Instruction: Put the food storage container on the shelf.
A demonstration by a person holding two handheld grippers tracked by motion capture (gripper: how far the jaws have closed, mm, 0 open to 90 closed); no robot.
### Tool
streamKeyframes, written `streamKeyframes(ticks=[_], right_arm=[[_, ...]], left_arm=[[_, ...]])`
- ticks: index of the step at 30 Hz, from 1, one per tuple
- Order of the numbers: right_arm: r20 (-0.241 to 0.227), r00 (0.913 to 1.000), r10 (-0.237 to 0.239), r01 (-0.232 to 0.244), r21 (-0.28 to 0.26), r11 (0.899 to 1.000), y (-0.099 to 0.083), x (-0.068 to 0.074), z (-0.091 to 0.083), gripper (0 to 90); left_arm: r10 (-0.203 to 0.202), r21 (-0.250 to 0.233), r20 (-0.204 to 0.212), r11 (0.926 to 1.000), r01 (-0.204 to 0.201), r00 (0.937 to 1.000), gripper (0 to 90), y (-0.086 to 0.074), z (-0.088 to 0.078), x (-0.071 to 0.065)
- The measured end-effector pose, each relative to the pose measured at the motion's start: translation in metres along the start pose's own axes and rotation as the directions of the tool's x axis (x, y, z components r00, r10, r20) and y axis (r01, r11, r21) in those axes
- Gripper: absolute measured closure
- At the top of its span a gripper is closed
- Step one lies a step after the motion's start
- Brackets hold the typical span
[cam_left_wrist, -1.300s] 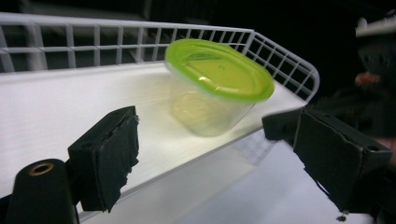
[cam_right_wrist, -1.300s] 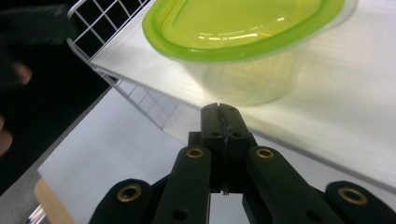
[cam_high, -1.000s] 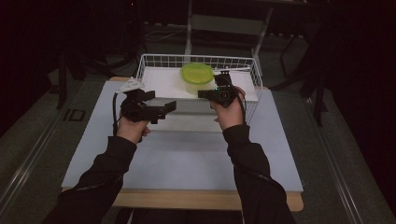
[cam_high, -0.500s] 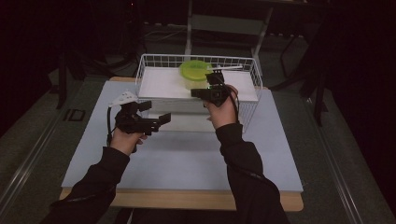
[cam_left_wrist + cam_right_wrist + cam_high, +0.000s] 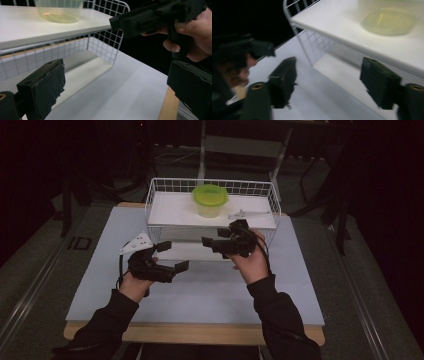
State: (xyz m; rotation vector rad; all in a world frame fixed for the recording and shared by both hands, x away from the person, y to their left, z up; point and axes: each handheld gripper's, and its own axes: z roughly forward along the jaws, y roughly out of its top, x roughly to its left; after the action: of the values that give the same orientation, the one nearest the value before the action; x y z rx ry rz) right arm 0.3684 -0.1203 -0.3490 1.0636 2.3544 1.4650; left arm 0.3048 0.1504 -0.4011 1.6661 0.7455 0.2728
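Green-lidded container [image 5: 210,200] sits on the wire basket's [image 5: 272,195] white shelf, beyond both your tongs; your right tongs [image 5: 212,242], just sprung apart and empty, are nearer than the left tongs [image 5: 172,256], also apart.

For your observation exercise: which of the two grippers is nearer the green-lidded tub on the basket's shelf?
The right gripper, up at the wire basket's front edge below the tub; the left gripper sits farther back over the table.
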Motion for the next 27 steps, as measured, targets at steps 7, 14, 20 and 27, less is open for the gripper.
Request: streamKeyframes(ticks=[7, 14, 20, 27], right_arm=[[-0.030, 0.9978, -0.058, 0.058, -0.014, 0.998, -0.028, 0.002, -0.011, 17.1], [-0.001, 0.9928, -0.119, 0.119, -0.017, 0.993, -0.071, 0.002, -0.018, 15.7], [0.006, 0.9899, -0.141, 0.142, -0.012, 0.990, -0.098, -0.001, -0.025, 15.6], [0.015, 0.9895, -0.144, 0.144, -0.018, 0.989, -0.118, -0.009, -0.037, 14.1]], left_arm=[[0.045, 0.022, 0.020, 0.9988, -0.045, 0.9988, 2.7, -0.012, -0.002, -0.013], [0.060, 0.044, 0.040, 0.9972, -0.061, 0.9974, 2.7, -0.026, -0.007, -0.023], [0.079, 0.081, 0.066, 0.9931, -0.085, 0.9947, 2.7, -0.039, -0.007, -0.029], [0.089, 0.109, 0.071, 0.9893, -0.096, 0.9935, 2.7, -0.056, -0.011, -0.029]])
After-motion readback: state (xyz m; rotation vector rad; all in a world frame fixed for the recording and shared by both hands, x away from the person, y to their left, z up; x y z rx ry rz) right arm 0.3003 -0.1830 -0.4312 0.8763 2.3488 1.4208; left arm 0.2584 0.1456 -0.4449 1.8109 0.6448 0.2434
